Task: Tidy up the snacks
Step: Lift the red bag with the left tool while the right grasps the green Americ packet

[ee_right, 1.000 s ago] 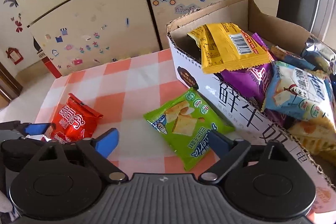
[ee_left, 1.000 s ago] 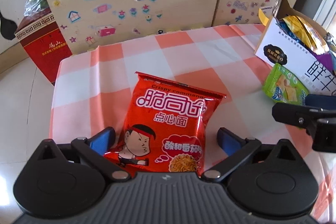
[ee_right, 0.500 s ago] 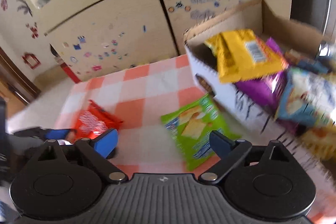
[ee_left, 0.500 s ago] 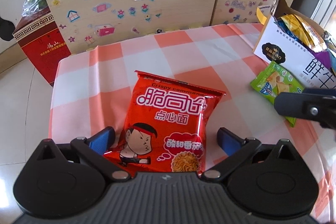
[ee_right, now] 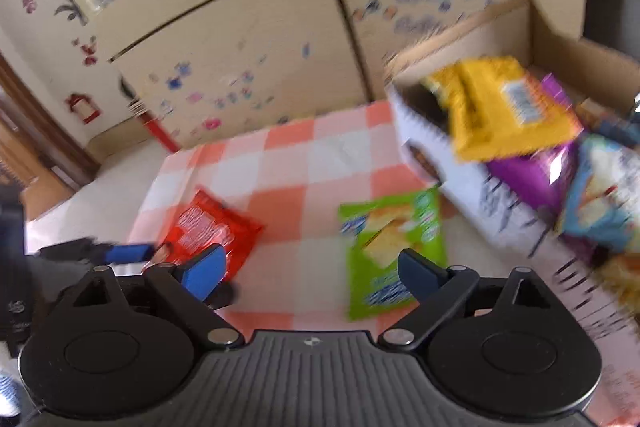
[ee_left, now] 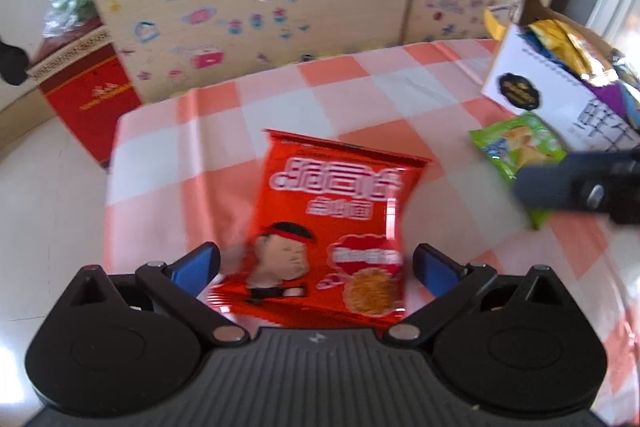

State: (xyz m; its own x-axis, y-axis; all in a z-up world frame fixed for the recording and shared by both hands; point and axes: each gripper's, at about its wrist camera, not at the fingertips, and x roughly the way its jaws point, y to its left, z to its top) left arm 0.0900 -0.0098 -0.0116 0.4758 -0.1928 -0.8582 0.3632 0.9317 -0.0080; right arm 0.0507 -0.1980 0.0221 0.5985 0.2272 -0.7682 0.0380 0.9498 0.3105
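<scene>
Red packet [ee_left: 336, 239] between parted left tongs [ee_left: 316, 265]

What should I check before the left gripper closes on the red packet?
1. Left gripper open wide enough: ok, both fingers stand apart.
2. Red packet between its fingers: ok, the lower part lies in the gap.
3. Fingers touching the packet: cannot tell, the picture is blurred.
4. Right gripper free: ok, open and holding nothing.
5. Green packet out of the way: ok, it lies apart on the checked cloth, beside the box.
6. Room in the box: cannot tell, packets already pile over its rim.
</scene>
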